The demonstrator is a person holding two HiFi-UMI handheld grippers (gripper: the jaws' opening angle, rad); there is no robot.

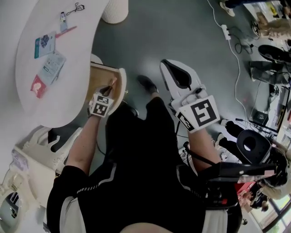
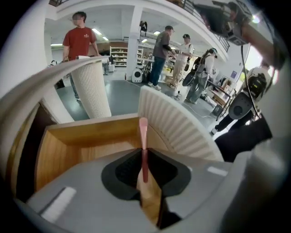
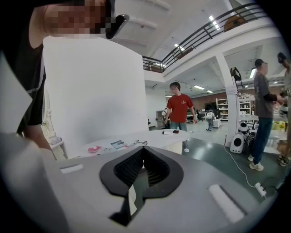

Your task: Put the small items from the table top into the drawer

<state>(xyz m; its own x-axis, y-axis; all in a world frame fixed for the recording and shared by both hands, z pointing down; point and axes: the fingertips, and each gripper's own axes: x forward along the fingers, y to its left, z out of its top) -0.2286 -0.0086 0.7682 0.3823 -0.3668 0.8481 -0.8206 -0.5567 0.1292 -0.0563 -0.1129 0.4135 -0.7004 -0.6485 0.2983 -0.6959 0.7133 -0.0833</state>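
My left gripper (image 1: 110, 87) hangs over the open wooden drawer (image 1: 97, 77) under the table's edge. It is shut on a thin pink stick (image 2: 143, 150), which points out past the fingertips above the drawer's wooden bottom (image 2: 72, 152). The pink stick (image 1: 111, 83) shows only faintly in the head view. On the white table (image 1: 27, 104) lie a teal card (image 1: 44, 44), a light blue packet (image 1: 52, 66), a red packet (image 1: 38, 85) and a black wire tool (image 1: 75, 8). My right gripper (image 1: 167, 63) is raised to the right, away from the table, shut and empty.
The drawer's curved ribbed white front (image 2: 177, 123) stands just right of the left gripper. A ribbed white table leg (image 1: 114, 11) rises behind the drawer. White plastic furniture (image 1: 27, 150) sits at lower left. Cables and gear (image 1: 236, 45) lie on the floor at right. People stand far off.
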